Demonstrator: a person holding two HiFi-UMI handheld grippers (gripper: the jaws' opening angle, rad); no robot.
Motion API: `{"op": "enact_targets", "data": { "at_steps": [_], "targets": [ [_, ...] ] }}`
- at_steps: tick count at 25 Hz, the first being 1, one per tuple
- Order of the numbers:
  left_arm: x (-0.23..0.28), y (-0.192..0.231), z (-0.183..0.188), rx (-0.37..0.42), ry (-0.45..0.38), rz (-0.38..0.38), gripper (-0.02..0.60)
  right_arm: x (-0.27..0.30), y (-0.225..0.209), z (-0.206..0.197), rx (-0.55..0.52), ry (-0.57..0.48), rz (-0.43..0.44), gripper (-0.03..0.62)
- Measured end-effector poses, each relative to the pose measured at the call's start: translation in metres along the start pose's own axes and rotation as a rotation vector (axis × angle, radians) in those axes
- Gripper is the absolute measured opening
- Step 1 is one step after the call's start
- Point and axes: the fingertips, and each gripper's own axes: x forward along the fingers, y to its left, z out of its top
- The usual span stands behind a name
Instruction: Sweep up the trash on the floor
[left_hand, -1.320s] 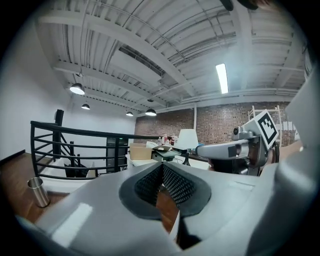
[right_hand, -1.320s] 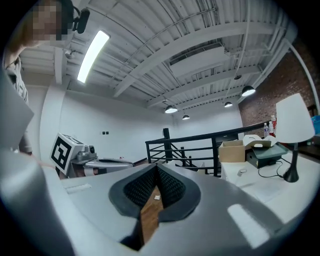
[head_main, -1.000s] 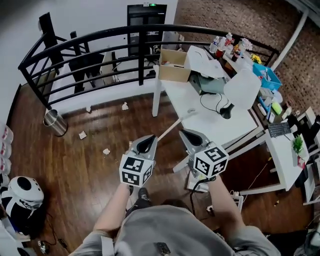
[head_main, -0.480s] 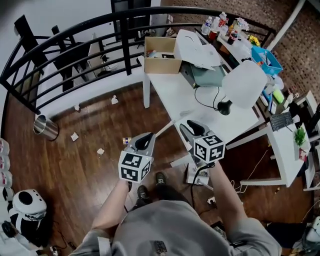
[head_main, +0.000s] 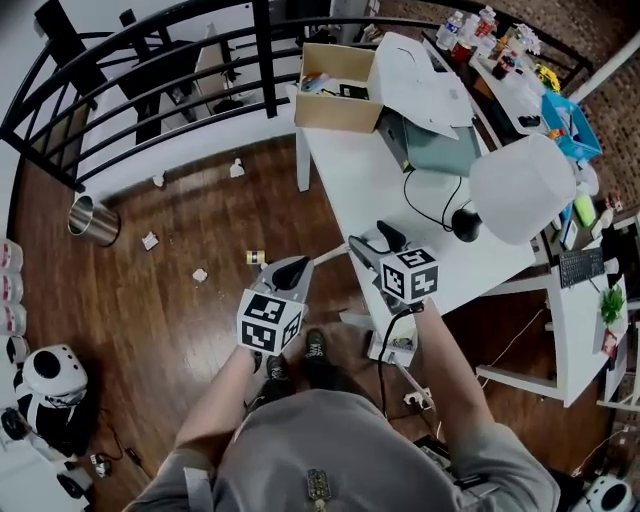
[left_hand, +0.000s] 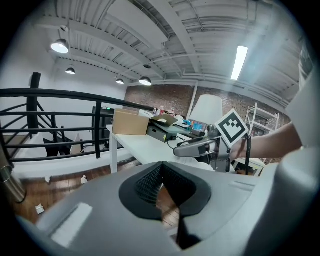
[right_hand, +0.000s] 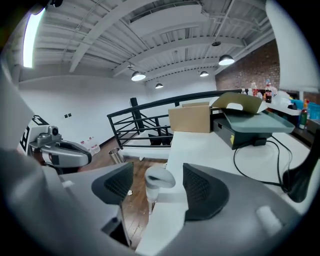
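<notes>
A pale broom handle (head_main: 340, 252) leans on the white table's (head_main: 400, 190) near corner. Its rounded top (right_hand: 159, 180) stands between the jaws of my right gripper (head_main: 368, 243), untouched by either pad. Those jaws have just been opening, and the right gripper (right_hand: 157, 189) is open. My left gripper (head_main: 290, 270) hangs over the wood floor beside the handle's lower part. In the left gripper view its pads meet at the tips and the left gripper (left_hand: 162, 172) is shut on nothing I can see. Crumpled paper scraps (head_main: 200, 275) (head_main: 150, 240) (head_main: 237, 168) lie on the floor.
A metal bin (head_main: 93, 220) stands at the left near the black railing (head_main: 150, 60). The table carries a cardboard box (head_main: 335, 90), a grey device (head_main: 435, 150) and a white lamp (head_main: 525, 185) with its cable. A white-and-black object (head_main: 50, 375) sits at the lower left.
Both grippers have come in toward the table's corner. The right jaws have spread apart, and the handle's top now stands between them. The left gripper stays shut.
</notes>
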Motion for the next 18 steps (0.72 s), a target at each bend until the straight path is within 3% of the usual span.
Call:
{"op": "enact_targets", "data": {
  "at_steps": [5,10,18],
  "targets": [
    [0.006,0.016,-0.013,-0.035,0.038,0.041,0.008,0.030,0.004,-0.013,0.016,0.043,0.082,0.272],
    [0.006,0.028,-0.023,-0.068,0.055,0.071,0.008,0.039,0.013,-0.018,0.004,0.053,0.102,0.089],
    [-0.030,0.053,-0.053,-0.134,0.075,0.172,0.006,0.044,0.058,-0.007,-0.056,0.040,0.184,0.080]
  ]
}}
